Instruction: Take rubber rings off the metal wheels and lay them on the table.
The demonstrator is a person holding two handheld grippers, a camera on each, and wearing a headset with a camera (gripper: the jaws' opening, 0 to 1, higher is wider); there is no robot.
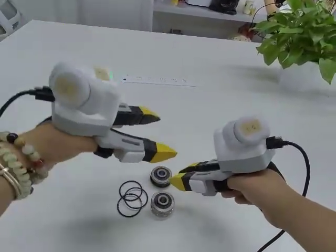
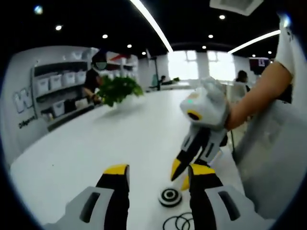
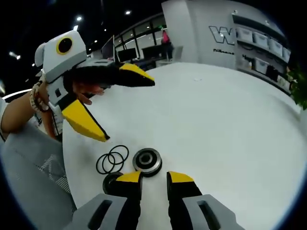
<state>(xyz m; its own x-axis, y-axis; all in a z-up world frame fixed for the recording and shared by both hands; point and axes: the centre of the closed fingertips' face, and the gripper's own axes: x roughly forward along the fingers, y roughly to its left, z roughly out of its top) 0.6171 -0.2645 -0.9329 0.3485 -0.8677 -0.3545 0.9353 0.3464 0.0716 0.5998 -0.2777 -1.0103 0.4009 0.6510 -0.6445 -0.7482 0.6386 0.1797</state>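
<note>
Head view: left tongs [image 1: 167, 135] gaping above wheels [image 1: 161, 176], rings [image 1: 132, 197]; right tongs [image 1: 176, 176] parted beside wheels

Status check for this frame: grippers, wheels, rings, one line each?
far wheel: flat on table.
near wheel: flat on table.
rubber rings: loose, overlapping, flat on table.
left gripper: jaws wide open, empty, above table.
right gripper: jaws narrowly apart, empty, beside far wheel.

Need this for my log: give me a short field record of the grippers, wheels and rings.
far wheel: flat on the table
near wheel: flat on the table, close beside it
rubber rings: three loose, overlapping, lying next to the near wheel
left gripper: open, empty
right gripper: jaws narrowly apart, empty, tips by the far wheel
</note>
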